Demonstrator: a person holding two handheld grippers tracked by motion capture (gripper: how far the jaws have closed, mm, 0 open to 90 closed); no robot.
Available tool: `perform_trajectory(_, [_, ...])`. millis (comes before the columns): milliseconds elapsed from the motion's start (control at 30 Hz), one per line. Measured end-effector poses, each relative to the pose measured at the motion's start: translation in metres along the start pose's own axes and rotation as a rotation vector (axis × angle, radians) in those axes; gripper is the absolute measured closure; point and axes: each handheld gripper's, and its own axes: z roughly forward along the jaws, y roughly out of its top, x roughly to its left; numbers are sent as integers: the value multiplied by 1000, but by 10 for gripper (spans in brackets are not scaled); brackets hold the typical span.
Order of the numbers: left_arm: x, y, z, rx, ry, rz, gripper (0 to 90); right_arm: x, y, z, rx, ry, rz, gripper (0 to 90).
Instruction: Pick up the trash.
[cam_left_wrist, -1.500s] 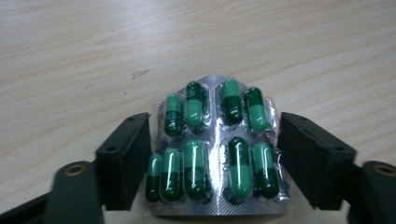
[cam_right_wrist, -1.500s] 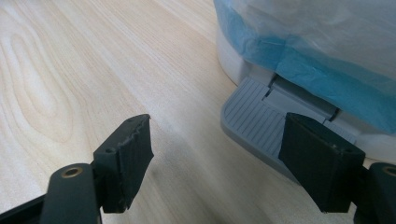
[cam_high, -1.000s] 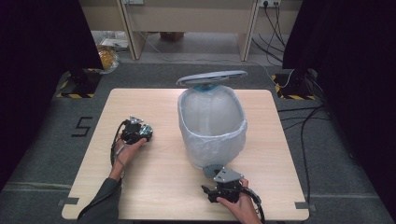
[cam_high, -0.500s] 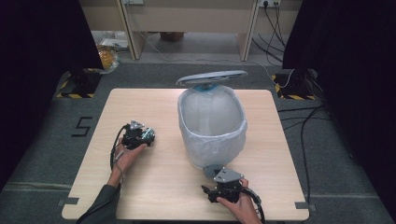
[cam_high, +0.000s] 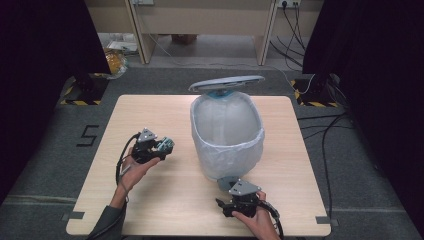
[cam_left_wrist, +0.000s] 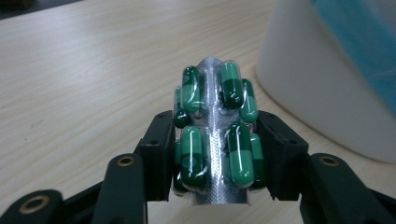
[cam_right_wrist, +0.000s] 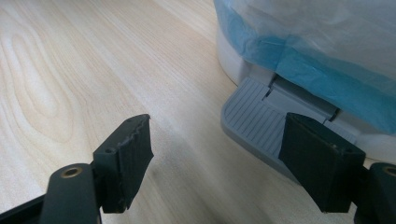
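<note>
**A:** What sits on the table, and who holds what?

**B:** A light wooden table (cam_high: 165, 107) carries a white pedal bin (cam_high: 227, 132) lined with a pale bag, its grey lid (cam_high: 226, 83) standing raised at the far side. A person's two hands come in from the near edge. The left gripper (cam_high: 166, 145) has its black jaws clamped on a blister pack (cam_left_wrist: 215, 135) of green capsules, gripped by its two long edges so the foil bows upward between the pads.

**A:** And the other hand?

**B:** The right gripper (cam_right_wrist: 219, 158) has its jaws spread wide and holds nothing. It lies low at the bin's near foot, with the grey ribbed pedal (cam_right_wrist: 261, 126) just ahead of the right-hand jaw. Whether that jaw presses the pedal is hard to tell from here, though the raised lid suggests it does.

**A:** What has changed in the last second?

**B:** The left gripper has drifted from the table's left part toward the bin, carrying the pack with it; it is now near the bin's left wall but apart from it. The right gripper has kept its place. My reading is that the pack is headed for the open bin, and it must next rise above the rim
</note>
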Motion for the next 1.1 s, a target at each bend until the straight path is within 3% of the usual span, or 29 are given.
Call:
perform_trajectory(367, [-16, 20, -28, -59, -35, 33, 504, 0, 0, 0, 2, -2, -5, 248])
perform_trajectory(1100, [-34, 51, -77, -116, -110, 87, 507, -1, 0, 0, 0, 4, -4, 248])
